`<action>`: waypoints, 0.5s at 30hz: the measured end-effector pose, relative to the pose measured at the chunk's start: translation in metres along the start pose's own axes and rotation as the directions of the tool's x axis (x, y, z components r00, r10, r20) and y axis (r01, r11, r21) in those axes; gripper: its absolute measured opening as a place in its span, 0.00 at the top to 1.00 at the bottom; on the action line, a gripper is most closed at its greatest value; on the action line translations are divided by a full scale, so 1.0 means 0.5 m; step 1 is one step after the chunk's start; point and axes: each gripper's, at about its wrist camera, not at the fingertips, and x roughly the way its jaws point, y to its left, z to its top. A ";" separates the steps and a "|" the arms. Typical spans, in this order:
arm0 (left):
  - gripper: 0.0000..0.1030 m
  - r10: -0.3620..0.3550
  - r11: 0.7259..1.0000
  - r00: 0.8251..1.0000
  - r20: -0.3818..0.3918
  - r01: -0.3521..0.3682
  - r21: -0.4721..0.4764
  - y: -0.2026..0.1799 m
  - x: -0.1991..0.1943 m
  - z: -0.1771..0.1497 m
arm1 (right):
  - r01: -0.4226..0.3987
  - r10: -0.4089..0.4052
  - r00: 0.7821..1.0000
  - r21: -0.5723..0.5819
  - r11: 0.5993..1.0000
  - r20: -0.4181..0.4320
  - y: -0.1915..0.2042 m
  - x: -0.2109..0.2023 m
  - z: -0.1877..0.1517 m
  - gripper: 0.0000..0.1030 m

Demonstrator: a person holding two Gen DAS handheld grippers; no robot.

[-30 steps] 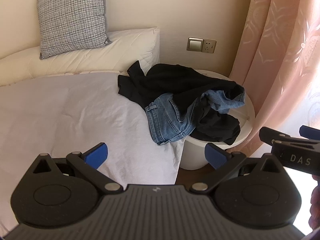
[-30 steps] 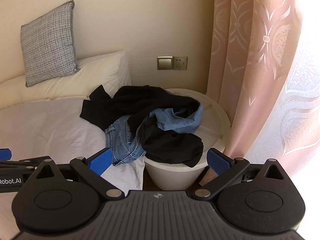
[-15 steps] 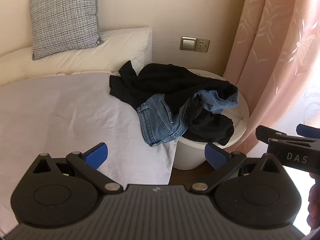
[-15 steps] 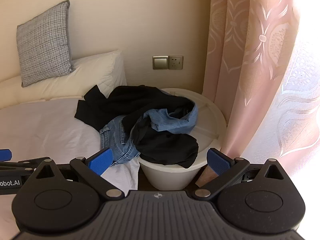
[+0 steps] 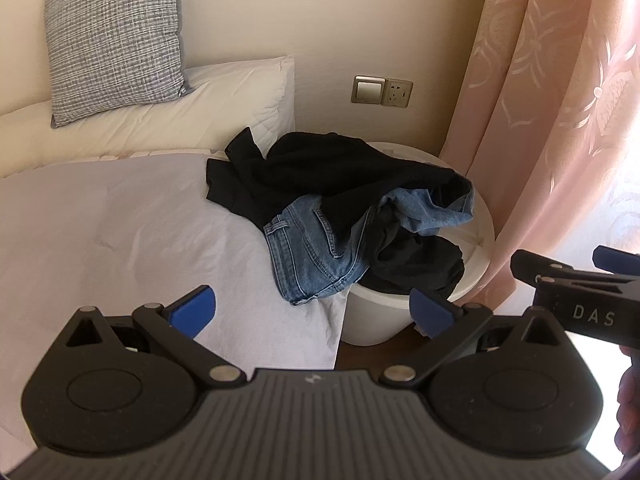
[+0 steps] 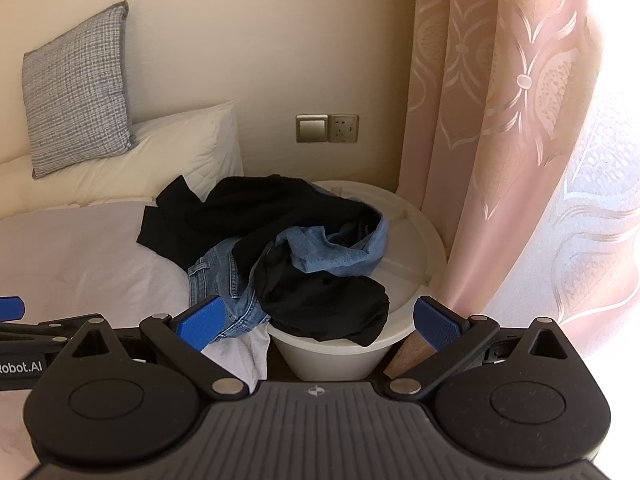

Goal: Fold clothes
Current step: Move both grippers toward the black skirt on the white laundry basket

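From the left wrist camera, the left gripper (image 5: 312,310) hangs over the bed (image 5: 120,220) with its blue pads spread wide apart and nothing between them. Ahead of it and a little to its right lies the heap of clothes: a pair of jeans (image 5: 316,248) tangled with a black garment (image 5: 332,168), draped half on the bed's edge and half over the white tub (image 5: 476,216). The waistband end of the jeans points back toward this gripper; the long axis runs away from it and rightward into the tub. The right gripper (image 5: 576,268) shows at the far right edge.

From the right wrist camera, the right gripper (image 6: 320,320) is likewise held wide apart and empty, with the tub (image 6: 420,236) straight ahead and a black bundle (image 6: 328,308) nearest its pads. The jeans (image 6: 332,252) lie ahead and slightly left, a leg turned inside out over the black cloth. How many black garments there are I cannot tell.

To do this step well, I would pick one piece only: pinch the jeans' waistband at two spread points and lift slowly so the black cloth slides off.
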 end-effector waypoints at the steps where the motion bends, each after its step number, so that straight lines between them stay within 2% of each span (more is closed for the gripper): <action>1: 0.01 -0.001 1.000 1.000 -0.001 0.001 -0.001 0.002 0.003 0.002 | 0.001 -0.001 1.000 -0.001 1.000 0.000 0.002 0.002 0.002 0.00; 15: 0.01 -0.006 1.000 1.000 -0.019 0.006 0.005 0.033 0.040 0.024 | 0.014 -0.014 1.000 -0.006 1.000 -0.007 0.035 0.042 0.027 0.00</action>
